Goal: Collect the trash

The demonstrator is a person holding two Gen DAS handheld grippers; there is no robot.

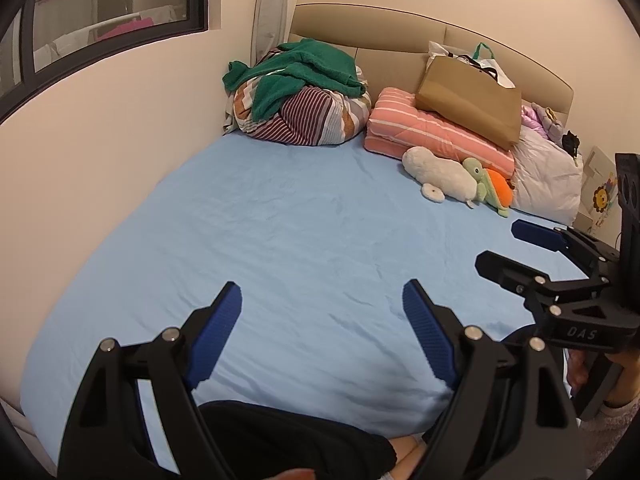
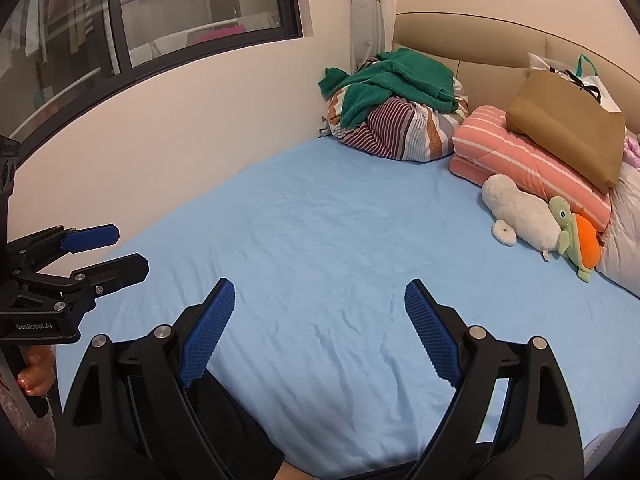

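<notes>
Over bed (image 1: 280, 220) foot edge: left hand-held gripper (image 1: 322, 312) & right hand-held gripper (image 2: 320, 312) both wide, holding nothing. Brown paper bag (image 1: 472, 100) w/ plastic bags at headboard edge.

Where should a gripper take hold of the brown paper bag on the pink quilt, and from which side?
Probably the black handles at the paper bag's open top, coming from above near the headboard. The bag leans back on the pink quilt, its broad flat face too wide for the fingers; the handles stick up thin and free. Both grippers, left and right, are open.
</notes>
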